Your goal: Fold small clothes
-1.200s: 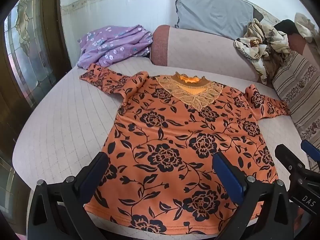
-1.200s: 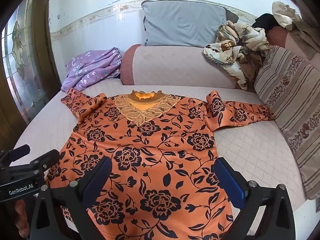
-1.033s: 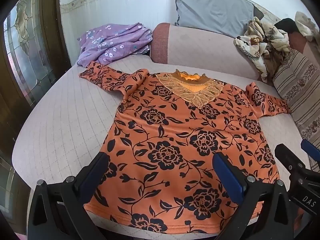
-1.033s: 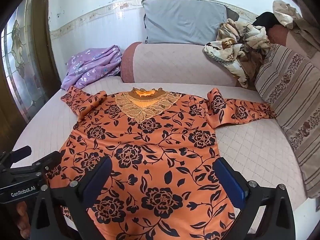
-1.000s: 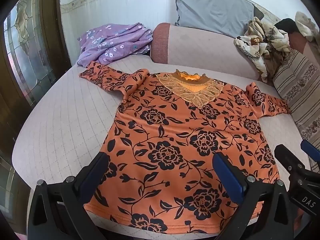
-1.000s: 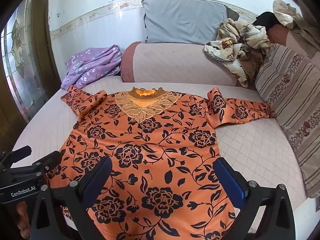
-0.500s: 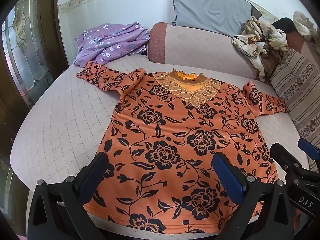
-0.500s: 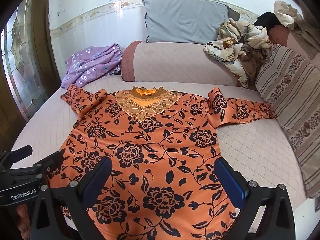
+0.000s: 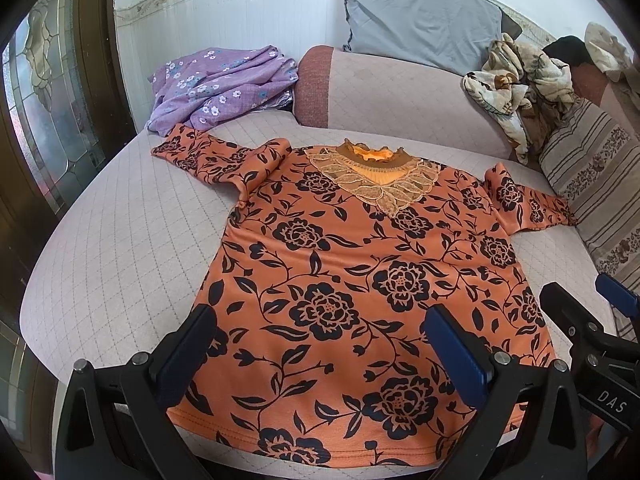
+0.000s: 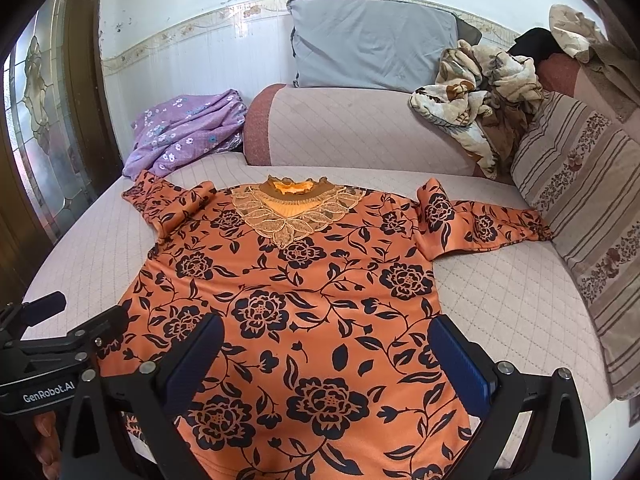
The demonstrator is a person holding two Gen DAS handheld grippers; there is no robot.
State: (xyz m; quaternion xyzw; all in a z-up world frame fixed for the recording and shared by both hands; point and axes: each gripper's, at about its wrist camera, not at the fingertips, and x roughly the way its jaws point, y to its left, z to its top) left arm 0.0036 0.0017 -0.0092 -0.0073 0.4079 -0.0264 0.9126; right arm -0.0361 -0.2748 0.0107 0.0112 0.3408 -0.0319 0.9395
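Observation:
An orange top with black flowers and a lace collar (image 9: 344, 264) lies flat, front up, on the quilted sofa seat (image 9: 120, 248), hem toward me and both sleeves spread out. It also fills the right wrist view (image 10: 304, 280). My left gripper (image 9: 324, 344) is open and empty above the hem, left of centre. My right gripper (image 10: 324, 356) is open and empty above the hem's right part. Each gripper shows at the edge of the other's view.
A purple flowered garment (image 9: 224, 80) lies at the seat's back left. A grey pillow (image 10: 372, 44) and a crumpled floral cloth (image 10: 476, 108) rest on the sofa back. A striped cushion (image 10: 592, 216) lines the right side. A glass door (image 9: 52, 120) stands at left.
Both grippers have drawn back and risen slightly, so the top sits a little farther away in both views. The top has not moved. Both grippers stay open.

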